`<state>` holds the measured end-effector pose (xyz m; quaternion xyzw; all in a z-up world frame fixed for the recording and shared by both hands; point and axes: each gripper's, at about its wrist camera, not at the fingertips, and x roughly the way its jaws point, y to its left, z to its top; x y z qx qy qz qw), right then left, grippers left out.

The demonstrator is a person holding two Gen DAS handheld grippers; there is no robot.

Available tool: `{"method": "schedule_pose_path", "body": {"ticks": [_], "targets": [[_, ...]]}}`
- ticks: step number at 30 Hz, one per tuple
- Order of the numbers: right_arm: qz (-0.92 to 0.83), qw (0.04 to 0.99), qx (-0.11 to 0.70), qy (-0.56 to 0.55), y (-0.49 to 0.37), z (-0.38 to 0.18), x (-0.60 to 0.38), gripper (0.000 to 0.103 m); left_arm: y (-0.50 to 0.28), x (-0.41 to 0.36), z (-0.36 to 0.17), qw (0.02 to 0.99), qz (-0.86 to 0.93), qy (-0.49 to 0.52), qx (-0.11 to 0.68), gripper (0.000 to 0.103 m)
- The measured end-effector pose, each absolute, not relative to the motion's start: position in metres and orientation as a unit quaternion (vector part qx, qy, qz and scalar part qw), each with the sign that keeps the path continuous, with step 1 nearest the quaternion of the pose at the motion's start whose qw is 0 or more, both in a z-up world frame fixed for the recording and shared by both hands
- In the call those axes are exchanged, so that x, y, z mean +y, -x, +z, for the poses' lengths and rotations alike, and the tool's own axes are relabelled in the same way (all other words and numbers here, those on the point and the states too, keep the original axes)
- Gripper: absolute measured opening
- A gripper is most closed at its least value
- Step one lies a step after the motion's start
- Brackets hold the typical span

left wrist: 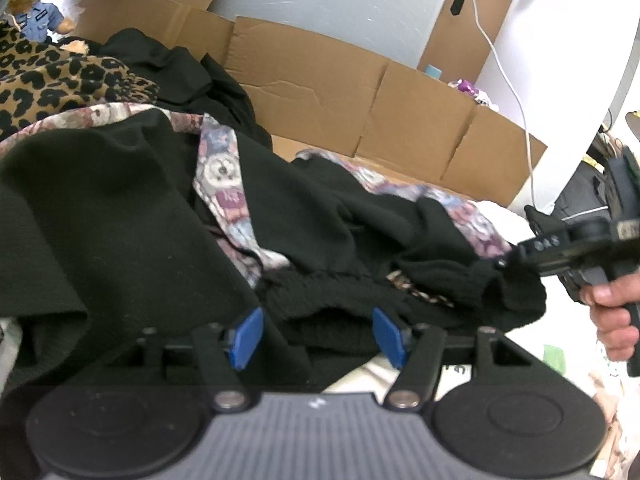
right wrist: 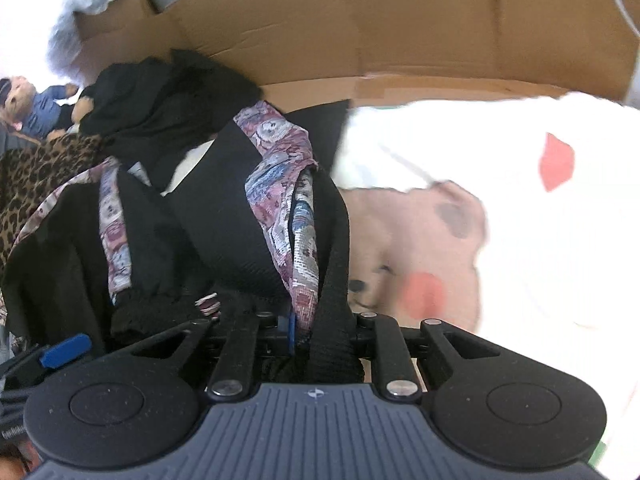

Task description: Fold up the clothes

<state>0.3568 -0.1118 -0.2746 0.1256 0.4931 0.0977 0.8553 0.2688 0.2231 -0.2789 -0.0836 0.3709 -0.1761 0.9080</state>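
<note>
Black knit fills most of both views: a dark garment (left wrist: pixel 120 208) with a floral lining (left wrist: pixel 224 184) lies heaped on a bed, in front of flattened cardboard (left wrist: pixel 320 80). The left gripper (left wrist: pixel 318 336) hangs low over the garment's ribbed hem, its blue pads (left wrist: pixel 248 336) set well apart with the bunched hem between and beneath them, not pinched. Off to the right in that view, the right gripper (left wrist: pixel 516 256) comes in from the side, a bare hand (left wrist: pixel 612 320) wrapped round its handle, and its tip sits against a fold of the black knit at the garment's far edge.

From the right wrist camera, the right gripper (right wrist: pixel 304 332) has its fingers drawn close together, clamped on a strip of the garment (right wrist: pixel 224 208): black rib and floral lining (right wrist: pixel 288 208) both run down into the jaws, and the fabric rises taut and tilted away from them. One blue pad edge (right wrist: pixel 292 332) just shows beside the cloth.

Only the right view shows the white bedding (right wrist: pixel 520 200) with red patches and a cartoon face, badly blurred. Only the left view shows a white cable (left wrist: pixel 508 80) down the wall. A leopard-print cloth (left wrist: pixel 60 80) and a teddy bear (left wrist: pixel 34 4) in blue lie behind the heap, seen in both.
</note>
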Motion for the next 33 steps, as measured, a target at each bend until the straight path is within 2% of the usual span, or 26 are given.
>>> {"method": "schedule_pose_path", "body": {"ticks": [7,10,22,33], "targets": [[0.109,0.857,0.488,-0.128,-0.336,-0.278,-0.148,0.015,-0.270,0.213,-0.284,0.905,-0.176,0.084,0.378,0.068],[0.095,0.854,0.491,-0.147,-0.325,-0.280,-0.170,0.015,-0.270,0.210,-0.288,0.904,-0.173,0.088,0.381,0.073],[0.043,0.849,0.484,-0.206,-0.273,-0.291,-0.239,0.015,-0.262,0.196,-0.296,0.897,-0.169,0.091,0.397,0.075],[0.019,0.836,0.495,-0.236,-0.231,-0.296,-0.259,0.014,-0.243,0.191,-0.302,0.894,-0.158,0.111,0.405,0.077]]}}
